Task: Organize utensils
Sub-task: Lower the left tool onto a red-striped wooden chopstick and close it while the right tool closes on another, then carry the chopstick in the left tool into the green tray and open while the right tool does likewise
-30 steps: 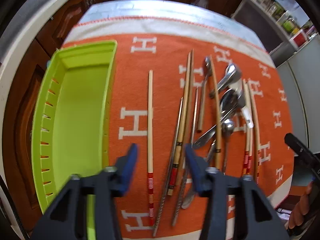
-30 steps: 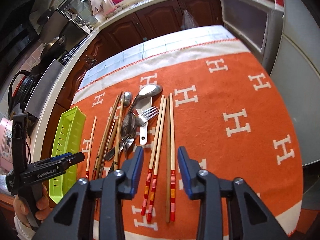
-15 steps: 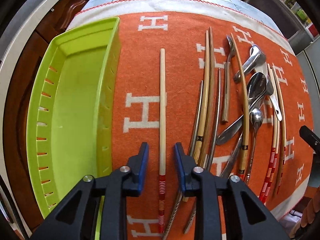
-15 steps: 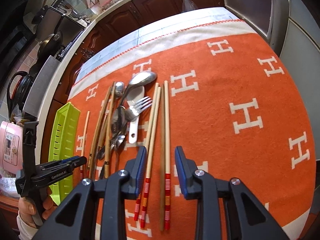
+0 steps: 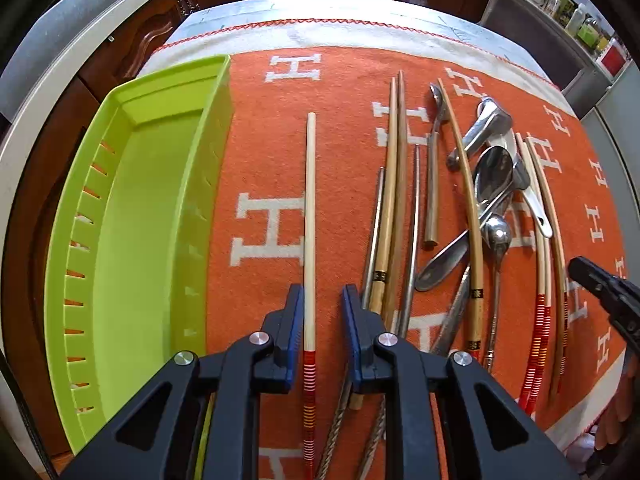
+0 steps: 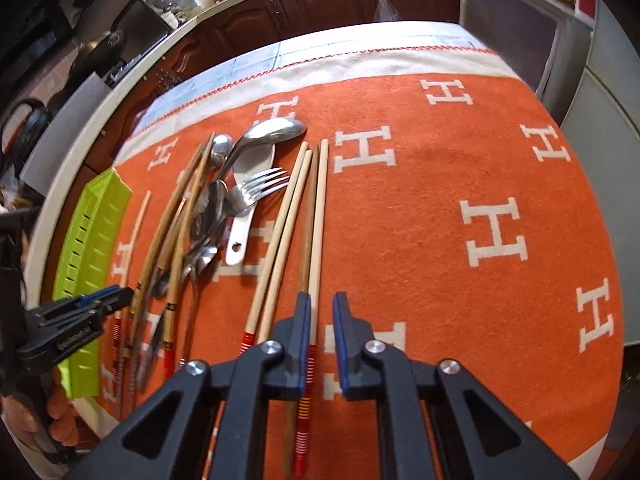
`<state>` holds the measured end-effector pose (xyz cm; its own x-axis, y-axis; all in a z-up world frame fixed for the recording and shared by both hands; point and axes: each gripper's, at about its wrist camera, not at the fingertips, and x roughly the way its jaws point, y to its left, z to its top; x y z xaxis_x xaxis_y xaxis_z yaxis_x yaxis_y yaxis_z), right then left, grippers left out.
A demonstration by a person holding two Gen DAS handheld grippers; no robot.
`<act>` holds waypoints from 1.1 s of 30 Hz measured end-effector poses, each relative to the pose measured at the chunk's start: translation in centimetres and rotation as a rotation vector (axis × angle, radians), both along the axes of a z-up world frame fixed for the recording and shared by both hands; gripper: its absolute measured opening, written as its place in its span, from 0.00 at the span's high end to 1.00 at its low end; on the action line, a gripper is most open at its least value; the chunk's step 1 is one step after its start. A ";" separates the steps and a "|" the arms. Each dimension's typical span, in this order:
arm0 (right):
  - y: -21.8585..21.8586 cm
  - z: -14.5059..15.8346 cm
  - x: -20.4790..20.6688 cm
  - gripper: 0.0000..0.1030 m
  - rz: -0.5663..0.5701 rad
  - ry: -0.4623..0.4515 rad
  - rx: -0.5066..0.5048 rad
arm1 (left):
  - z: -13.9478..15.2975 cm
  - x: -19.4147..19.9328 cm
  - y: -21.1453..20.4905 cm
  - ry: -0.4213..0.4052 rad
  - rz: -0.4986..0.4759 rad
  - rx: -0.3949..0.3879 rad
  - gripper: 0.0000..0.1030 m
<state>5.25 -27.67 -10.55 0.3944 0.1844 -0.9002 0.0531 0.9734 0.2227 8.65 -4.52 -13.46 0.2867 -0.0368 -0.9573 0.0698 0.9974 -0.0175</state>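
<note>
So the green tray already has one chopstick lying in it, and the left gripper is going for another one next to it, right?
Not quite. The left wrist view shows the green tray holding nothing. The rest is right: the left gripper is closing around the lone chopstick lying on the cloth beside the tray.

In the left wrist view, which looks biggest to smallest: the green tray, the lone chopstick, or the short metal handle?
1. green tray, by far the largest.
2. lone chopstick, long and thin.
3. short metal handle, shortest, though it lies farther from the camera.
</note>
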 end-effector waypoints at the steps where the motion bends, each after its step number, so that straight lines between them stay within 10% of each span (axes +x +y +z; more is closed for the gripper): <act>1: 0.1 -0.2 0.1 0.91 0.004 0.010 -0.001 | 0.0 -0.1 0.1 -0.005 -0.005 0.003 0.84; 16: 1.5 -0.6 -0.1 0.94 0.055 0.005 -0.099 | 0.6 -1.8 1.1 -0.089 -0.003 0.014 0.64; 20: 1.6 -0.7 -0.2 0.94 0.040 -0.013 -0.109 | 0.6 -2.0 1.2 -0.097 -0.027 -0.013 0.96; 27: 0.1 0.0 -0.7 0.95 -0.050 0.008 0.018 | 1.6 -2.6 1.7 -0.086 -0.007 -0.089 0.97; 33: 0.8 3.9 -2.2 0.95 -0.046 -0.040 0.123 | 8.0 -4.6 3.8 -0.186 -0.017 -0.128 0.97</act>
